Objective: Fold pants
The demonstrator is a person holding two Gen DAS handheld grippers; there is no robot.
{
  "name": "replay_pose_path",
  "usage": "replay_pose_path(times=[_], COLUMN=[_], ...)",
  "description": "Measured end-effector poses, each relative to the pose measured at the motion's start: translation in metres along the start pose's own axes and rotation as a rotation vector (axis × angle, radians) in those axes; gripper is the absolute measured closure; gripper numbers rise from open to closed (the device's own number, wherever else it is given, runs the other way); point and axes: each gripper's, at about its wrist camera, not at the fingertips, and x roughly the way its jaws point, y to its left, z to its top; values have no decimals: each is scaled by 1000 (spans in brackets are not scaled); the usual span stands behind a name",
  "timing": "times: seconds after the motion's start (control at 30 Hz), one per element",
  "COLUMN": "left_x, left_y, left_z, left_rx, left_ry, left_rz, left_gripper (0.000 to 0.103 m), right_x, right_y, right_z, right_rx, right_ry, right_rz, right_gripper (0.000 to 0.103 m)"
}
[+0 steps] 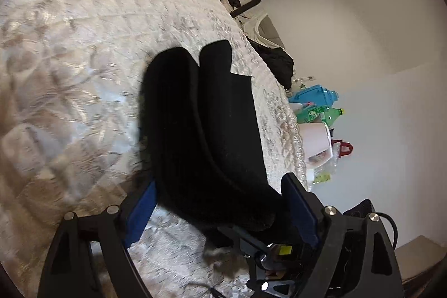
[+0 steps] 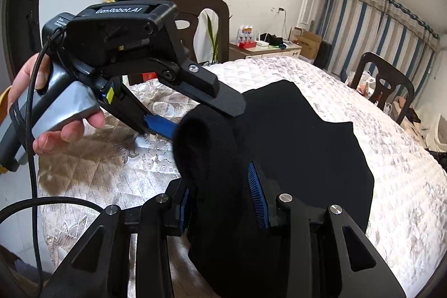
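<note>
I'm seeing matt black fleecy cloth on the pants, a shiny quilted satin bedspread, ribbed blue rubbery pads on my matt black plastic right gripper, and glossy dark wooden chairs

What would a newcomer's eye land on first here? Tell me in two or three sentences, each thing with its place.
First, the black pants, bunched and draped over the near end of the table under its pale quilted cover. Both grippers clamp that near edge: the right gripper with blue-padded jaws shut on a thick fold, the left gripper biting in from the left side, a hand around its grey handle. Behind, striped curtains and a dark chair stand at the far right.
</note>
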Motion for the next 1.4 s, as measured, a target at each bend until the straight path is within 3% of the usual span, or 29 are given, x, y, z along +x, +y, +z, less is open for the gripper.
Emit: replay_pose_path(times=[0.27, 0.53, 0.63, 0.67, 0.87, 1.0, 1.07, 1.23, 1.4], left_x=[29, 40, 41, 41, 37, 36, 37, 40, 39], left_y=[-13, -20, -21, -21, -18, -17, -19, -24, -23], left_z=[19, 22, 23, 23, 23, 24, 23, 21, 21], left_rx=[46, 100, 113, 121, 168, 184, 205, 249, 250], left_ry=[44, 132, 143, 146, 169, 177, 181, 191, 187], left_rz=[41, 99, 118, 129, 156, 155, 163, 187, 182], left_gripper=[15, 18, 24, 26, 36, 36, 36, 36, 36], right_x=[-4, -14, -20, -23, -46, -45, -38, -11, 9], right_y=[2, -14, -28, -33, -91, -130, -149, -173, -179], right_z=[1, -3, -8, -11, -36, -52, -58, -75, -68], right_rx=[-10, 71, 122, 140, 348, 475, 546, 688, 732], right_ry=[-15, -29, -12, -11, -9, 36, 67, 136, 121], right_rz=[52, 183, 241, 254, 346, 245, 237, 331, 441], right_gripper=[65, 64, 54, 50, 47, 41, 41, 41, 37])
